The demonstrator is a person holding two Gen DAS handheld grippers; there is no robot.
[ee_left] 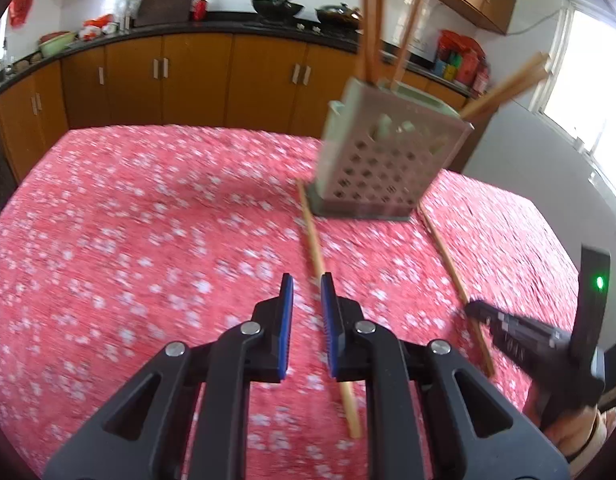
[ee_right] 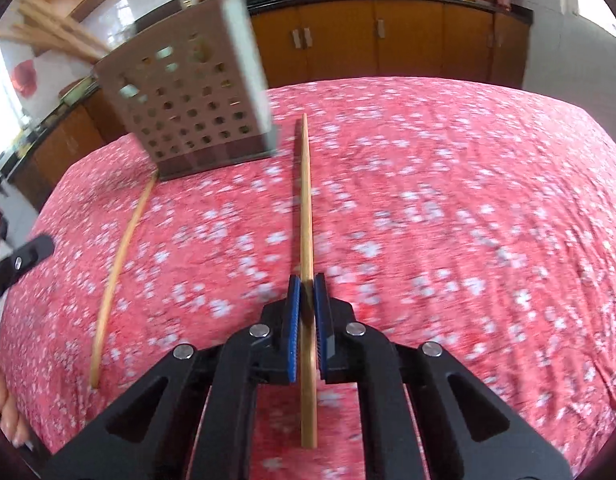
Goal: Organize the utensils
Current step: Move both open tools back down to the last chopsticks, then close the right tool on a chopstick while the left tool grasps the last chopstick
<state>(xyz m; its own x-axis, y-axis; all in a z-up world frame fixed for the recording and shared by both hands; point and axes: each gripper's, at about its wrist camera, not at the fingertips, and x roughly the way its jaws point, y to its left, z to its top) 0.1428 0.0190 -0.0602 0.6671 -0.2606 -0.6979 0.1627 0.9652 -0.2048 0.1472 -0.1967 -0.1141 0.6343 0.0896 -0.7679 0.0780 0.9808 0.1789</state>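
A grey perforated utensil holder (ee_left: 384, 160) stands on the red flowered tablecloth (ee_left: 147, 220) with several wooden chopsticks (ee_left: 372, 20) sticking out of it. Two loose chopsticks lie in front of it. My left gripper (ee_left: 307, 280) is open and empty, just left of one chopstick (ee_left: 314, 248). My right gripper (ee_right: 306, 280) is shut on the other chopstick (ee_right: 305, 200), which points toward the holder (ee_right: 187, 92). The first chopstick (ee_right: 119, 256) lies to its left. The right gripper also shows in the left wrist view (ee_left: 474, 308).
Orange kitchen cabinets (ee_left: 195, 76) and a dark counter with woks (ee_left: 277, 8) run behind the table. A grey wall and a window (ee_left: 588, 80) are at the right. The left gripper's finger (ee_right: 31, 252) shows at the left edge.
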